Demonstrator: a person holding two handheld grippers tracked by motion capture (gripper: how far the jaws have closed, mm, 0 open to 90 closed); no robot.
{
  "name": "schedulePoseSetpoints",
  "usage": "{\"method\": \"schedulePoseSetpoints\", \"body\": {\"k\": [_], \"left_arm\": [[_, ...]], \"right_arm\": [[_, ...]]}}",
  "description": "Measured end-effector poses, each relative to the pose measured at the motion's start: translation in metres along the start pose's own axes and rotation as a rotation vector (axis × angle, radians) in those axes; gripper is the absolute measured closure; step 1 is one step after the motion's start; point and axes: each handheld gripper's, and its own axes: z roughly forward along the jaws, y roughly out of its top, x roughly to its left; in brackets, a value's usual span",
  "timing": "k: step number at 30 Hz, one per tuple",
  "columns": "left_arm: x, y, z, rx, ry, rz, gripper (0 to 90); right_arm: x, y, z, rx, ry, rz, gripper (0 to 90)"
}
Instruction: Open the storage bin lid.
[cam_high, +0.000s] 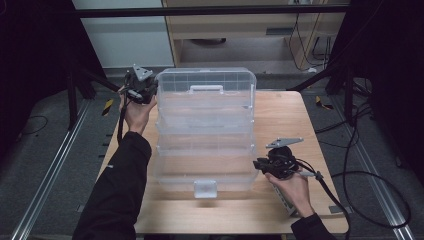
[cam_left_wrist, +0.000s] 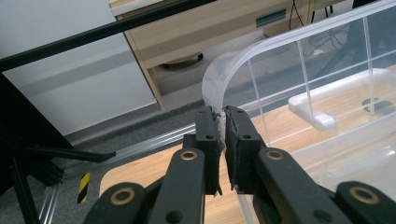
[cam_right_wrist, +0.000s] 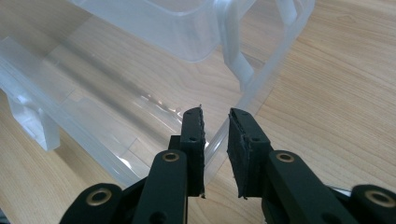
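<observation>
a clear plastic organizer box (cam_high: 205, 145) lies open at the centre of the tabletop (cam_high: 285, 115). upper left, the left hand-held gripper (cam_left_wrist: 222, 122) pinches its raised lid's edge. lower right, the right hand-held gripper (cam_right_wrist: 215, 126) straddles the base rim, jaws slightly apart.

1. The high view is dim and grainy; its left and right edges sink into near-black.
2. The wooden table (cam_high: 280, 120) is the brightest area, lit from above.
3. The clear plastic box (cam_high: 205, 130) looks hazy, with soft white glare on its ridges.
4. Both gripper views are brighter and sharper, with a glare streak on the box floor (cam_right_wrist: 154, 100).
</observation>
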Motion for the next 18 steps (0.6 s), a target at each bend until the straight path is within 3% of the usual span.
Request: {"method": "schedulePoseSetpoints", "body": {"k": [18], "left_arm": [[0.004, 0.0, 0.017, 0.018, -0.007, -0.028, 84.6]], "right_arm": [[0.0, 0.0, 0.0, 0.001, 0.0, 0.0, 76.0]]}}
